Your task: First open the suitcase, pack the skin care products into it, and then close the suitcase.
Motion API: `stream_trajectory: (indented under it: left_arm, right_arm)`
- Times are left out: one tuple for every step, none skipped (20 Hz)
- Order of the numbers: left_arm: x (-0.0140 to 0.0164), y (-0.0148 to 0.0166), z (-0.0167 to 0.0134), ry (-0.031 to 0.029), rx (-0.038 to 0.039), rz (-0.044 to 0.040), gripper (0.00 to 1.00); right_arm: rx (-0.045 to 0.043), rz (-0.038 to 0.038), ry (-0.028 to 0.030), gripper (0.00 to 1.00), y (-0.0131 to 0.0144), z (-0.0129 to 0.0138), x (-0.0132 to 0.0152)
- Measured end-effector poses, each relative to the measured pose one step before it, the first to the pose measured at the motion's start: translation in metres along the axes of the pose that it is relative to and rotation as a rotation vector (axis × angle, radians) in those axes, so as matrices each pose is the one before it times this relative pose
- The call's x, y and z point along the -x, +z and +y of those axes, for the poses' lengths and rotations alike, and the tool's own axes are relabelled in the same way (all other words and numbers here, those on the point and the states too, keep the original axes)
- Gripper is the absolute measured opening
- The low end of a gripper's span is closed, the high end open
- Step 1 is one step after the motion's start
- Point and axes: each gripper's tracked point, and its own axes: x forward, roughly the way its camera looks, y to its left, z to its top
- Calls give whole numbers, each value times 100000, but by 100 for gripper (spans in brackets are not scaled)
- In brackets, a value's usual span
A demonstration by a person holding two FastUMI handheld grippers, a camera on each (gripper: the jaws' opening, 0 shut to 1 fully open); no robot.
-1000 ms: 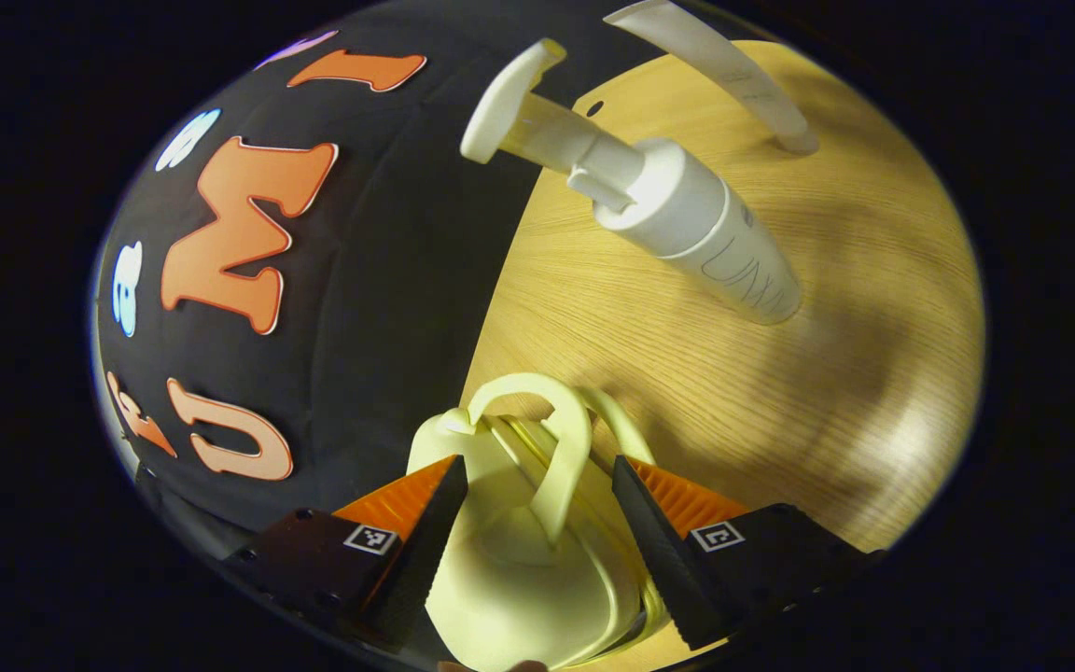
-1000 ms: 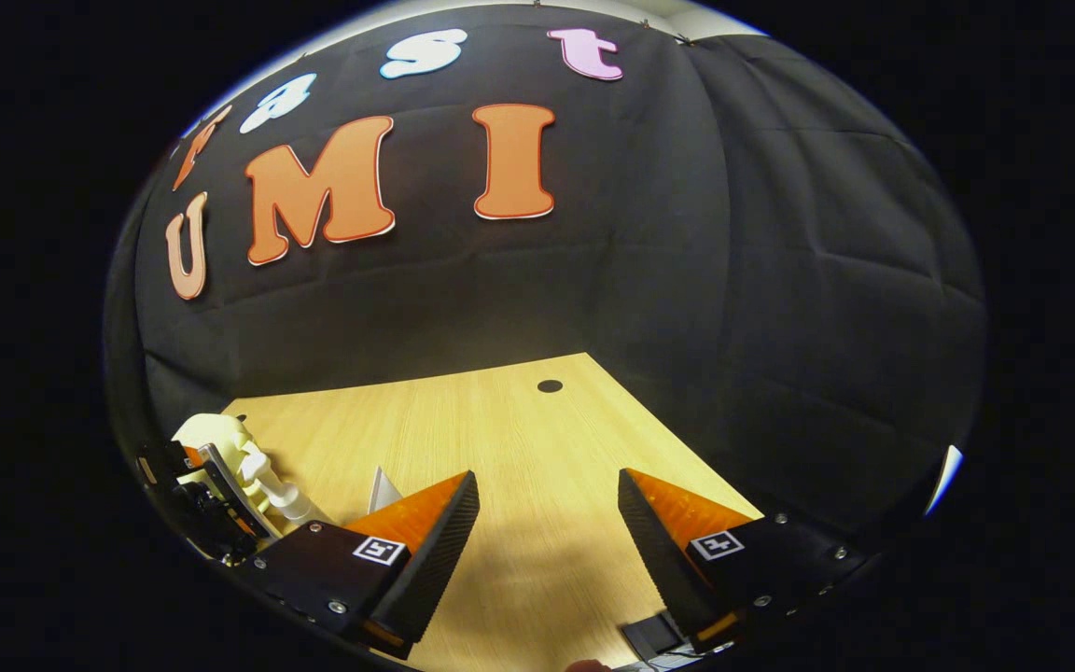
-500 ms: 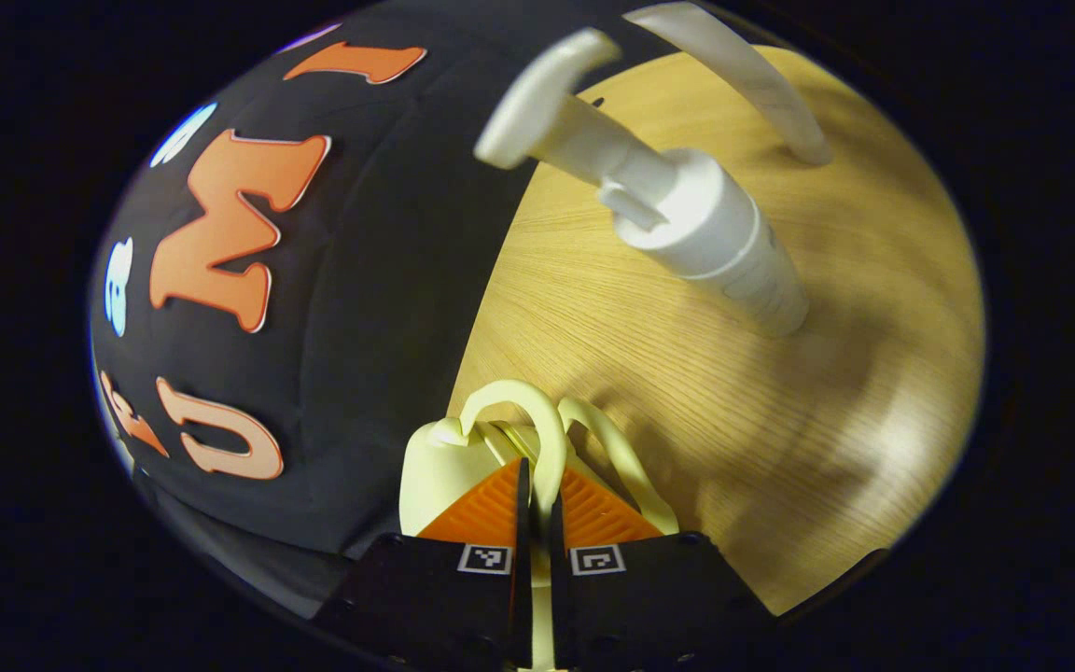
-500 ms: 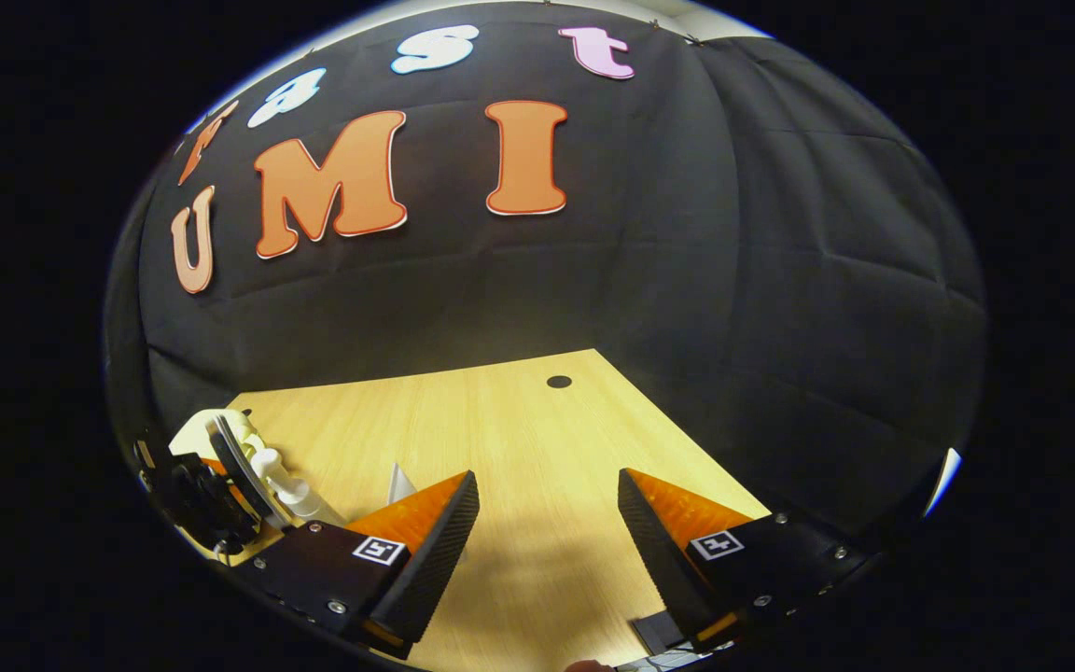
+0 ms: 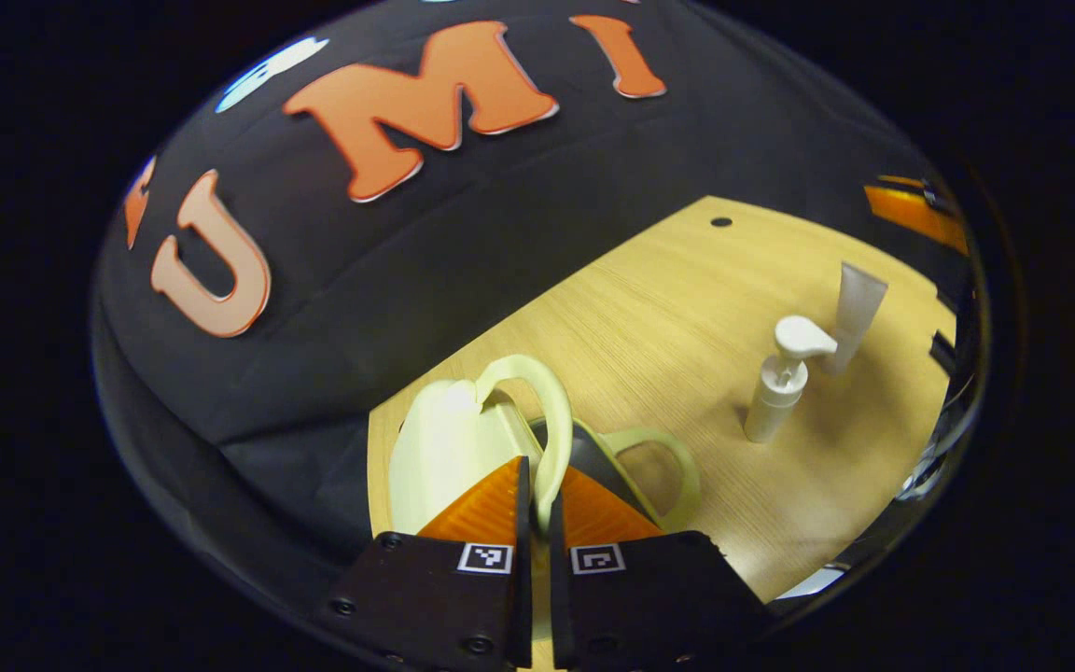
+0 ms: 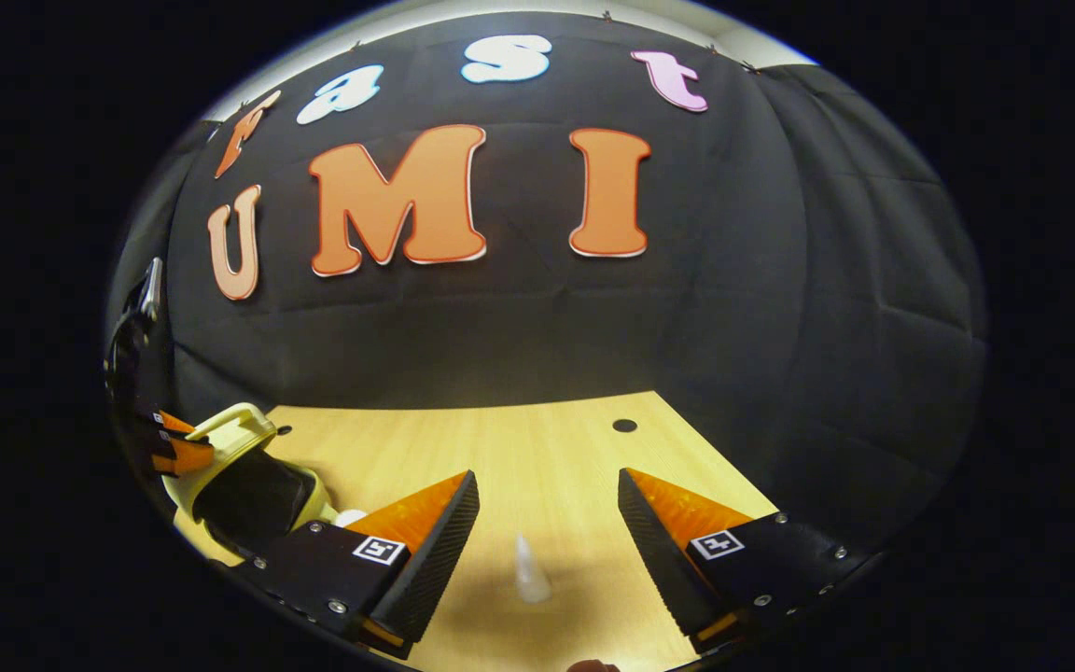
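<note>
Meanwhile, the left gripper (image 5: 534, 495) pinches the handle (image 5: 537, 420) of the small, seemingly light, rigid suitcase (image 5: 463, 448) lying part-open on the table (image 5: 687, 308), lid raised, while the right gripper (image 6: 547, 523) waits, jaws apart.

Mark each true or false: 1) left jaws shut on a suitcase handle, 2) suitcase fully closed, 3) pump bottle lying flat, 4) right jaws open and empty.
1) True: the left gripper clamps one handle of the suitcase.
2) False: it is partly open, dark interior showing.
3) False: the pump bottle stands upright on the table, beside a tube.
4) True: the right gripper is open, nothing held.
</note>
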Motion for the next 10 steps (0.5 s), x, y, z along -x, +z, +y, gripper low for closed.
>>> stream_trajectory:
  left_arm:
    - [102, 164, 290, -1787, 4828, -1620, 9]
    - [190, 171, 417, -1774, 4458, -1512, 9]
    - [232, 309, 446, -1136, 4199, -2539, 9]
    - [-24, 330, 357, -1269, 2755, -2211, 9]
    - [-28, -364, 338, -492, 2159, -919, 8]
    - [-306, -177, 303, -326, 2392, -1551, 8]
    - [232, 310, 460, -267, 2924, -936, 8]
    - [106, -69, 385, -418, 3801, -695, 8]
    - [57, 23, 376, -801, 4375, -538, 6]
    - [137, -230, 321, -458, 4034, -7, 6]
  right_arm:
    - [224, -785, -142, 95, 606, 1129, 109]
    - [74, 44, 343, 95, 243, 1234, 136]
    - [-177, -413, -479, 95, 450, 1195, 360]
    - [-253, -804, -358, 95, 433, 1018, 208]
    - [-36, -716, -282, 95, 334, 1120, 173]
    - [228, -426, -287, 95, 248, 1147, 58]
    - [300, -362, -164, 95, 318, 1088, 162]
    - [261, -588, 152, 95, 150, 1101, 59]
    - [170, -798, 315, 95, 349, 1157, 93]
    - [320, -838, 710, 95, 417, 1194, -43]
